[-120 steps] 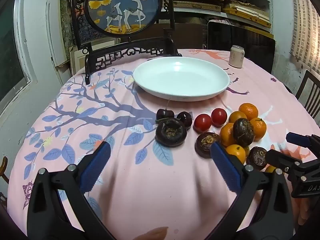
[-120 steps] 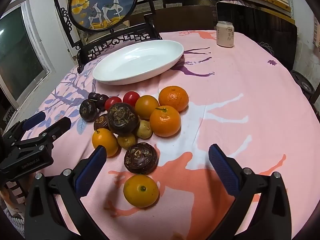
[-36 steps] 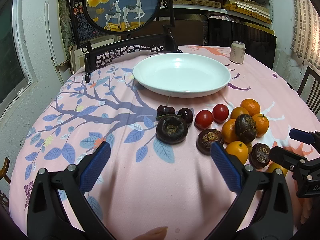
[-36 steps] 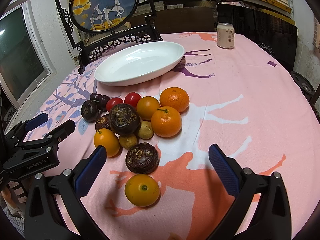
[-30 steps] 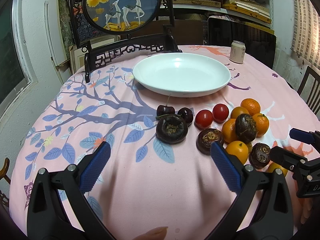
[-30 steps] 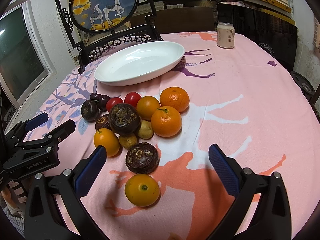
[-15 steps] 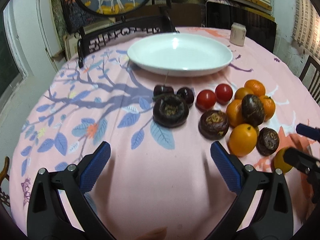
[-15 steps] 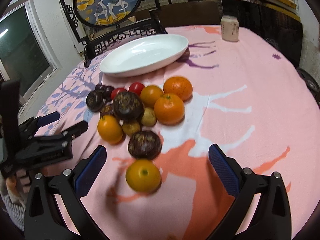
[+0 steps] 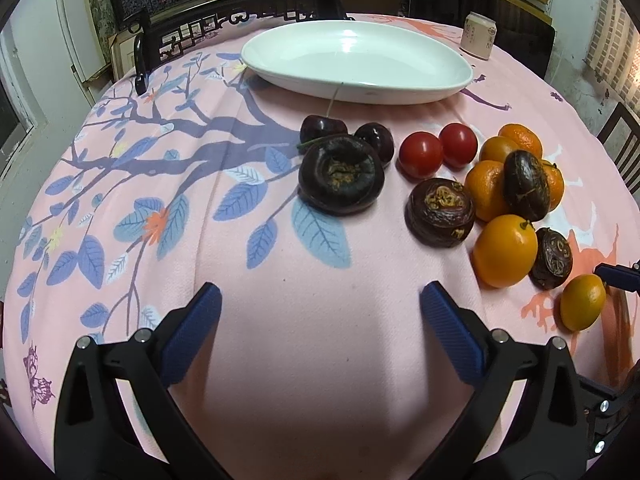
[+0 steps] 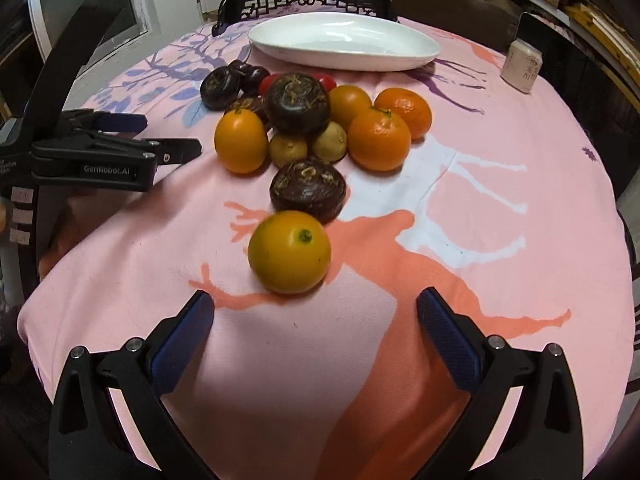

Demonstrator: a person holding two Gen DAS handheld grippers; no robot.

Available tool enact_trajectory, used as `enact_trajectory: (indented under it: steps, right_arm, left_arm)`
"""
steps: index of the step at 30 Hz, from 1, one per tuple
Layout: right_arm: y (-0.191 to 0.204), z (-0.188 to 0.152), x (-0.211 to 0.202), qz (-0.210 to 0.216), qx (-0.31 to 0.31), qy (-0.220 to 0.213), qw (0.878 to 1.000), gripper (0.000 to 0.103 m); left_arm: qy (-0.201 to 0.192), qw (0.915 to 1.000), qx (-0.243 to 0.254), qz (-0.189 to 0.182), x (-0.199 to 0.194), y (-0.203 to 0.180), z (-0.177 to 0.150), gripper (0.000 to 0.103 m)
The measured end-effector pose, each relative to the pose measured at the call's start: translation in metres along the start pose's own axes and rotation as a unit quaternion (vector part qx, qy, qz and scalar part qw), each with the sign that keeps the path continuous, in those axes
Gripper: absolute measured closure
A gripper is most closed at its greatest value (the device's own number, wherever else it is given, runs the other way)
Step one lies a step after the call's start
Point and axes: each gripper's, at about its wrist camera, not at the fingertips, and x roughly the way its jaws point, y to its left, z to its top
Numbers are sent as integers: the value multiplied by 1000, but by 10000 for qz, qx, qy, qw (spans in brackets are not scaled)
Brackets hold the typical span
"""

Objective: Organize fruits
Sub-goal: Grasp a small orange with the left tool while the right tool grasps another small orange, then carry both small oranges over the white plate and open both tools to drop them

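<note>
A pile of fruit lies on the pink cloth below an empty white plate (image 9: 356, 60) (image 10: 344, 42). It holds oranges (image 10: 379, 139), two red tomatoes (image 9: 421, 154), dark cherries (image 9: 323, 128) and dark brown round fruits (image 9: 341, 179) (image 10: 307, 189). A yellow-orange citrus (image 10: 289, 257) (image 9: 582, 307) sits alone nearest my right gripper (image 10: 312, 336), which is open just short of it. My left gripper (image 9: 320, 328) is open over bare cloth, with the dark brown fruit ahead of it. The left gripper (image 10: 160, 136) also shows side-on at the left of the right wrist view.
A pale can (image 9: 478, 35) (image 10: 523, 65) stands at the back right of the round table. A carved black chair back (image 9: 240, 24) rises behind the plate. Another chair (image 9: 622, 132) stands at the right edge. The cloth (image 10: 500, 152) right of the pile is bare.
Both grippers have moved forward and lower toward the fruit, which now looks larger. The lone citrus is now just in front of the right gripper's fingers. Both stay open.
</note>
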Motion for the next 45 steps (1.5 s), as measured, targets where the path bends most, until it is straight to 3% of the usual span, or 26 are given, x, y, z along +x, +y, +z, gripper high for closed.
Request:
enact_trajectory:
  steps: [3, 6, 8, 11, 14, 16, 21, 24, 28, 31, 36, 40, 45]
  right_arm:
    - [-3, 1, -6, 436, 258, -305, 9983, 8]
    - [-2, 6, -6, 510, 334, -454, 9971, 32]
    - [-1, 8, -5, 518, 370, -490, 9968, 55]
    - [-5, 11, -5, 649, 464, -504, 9955, 67]
    - [-14, 8, -8, 856, 698, -606, 9920, 67]
    - [-21, 4, -14, 877, 828, -710, 9902, 67]
    - [-43, -1, -21, 1066, 1370, -960, 9801, 67]
    - [-43, -2, -25, 1107, 1366, -1046, 9789, 67]
    - [-45, -2, -25, 1165, 1429, -1067, 9770, 67]
    - [-47, -3, -26, 1197, 1477, -1100, 9756, 67]
    - [-49, -4, -27, 1233, 1554, -1126, 9736, 67]
    - [-51, -4, -27, 1263, 1606, -1148, 9721, 67]
    - [-52, -5, -29, 1276, 1647, -1194, 9707, 67]
  left_arm:
    - [2, 10000, 1, 1, 0, 0, 0, 2]
    - [10, 9999, 101, 16, 2, -2, 5, 2]
    - [-20, 9999, 160, -55, 0, -2, 6, 3]
    - [-231, 9987, 362, -266, -10, -10, 6, 15]
    - [-486, 9956, 671, -427, -20, -23, 5, 37]
    - [-485, 9936, 812, -610, -22, -30, 5, 63]
    - [-351, 9902, 1006, -903, -17, -45, 8, 71]
    - [-488, 9866, 1137, -1062, -25, -52, 6, 70]
    - [-572, 9833, 1180, -1265, -29, -58, 7, 57]
    - [-672, 9791, 1250, -1460, -38, -61, 5, 57]
    - [-543, 9726, 1779, -1393, -32, -92, 1, 58]
    - [-455, 9682, 2124, -1239, -24, -109, -4, 65]
    - [-466, 9669, 2160, -1276, -27, -107, -6, 66]
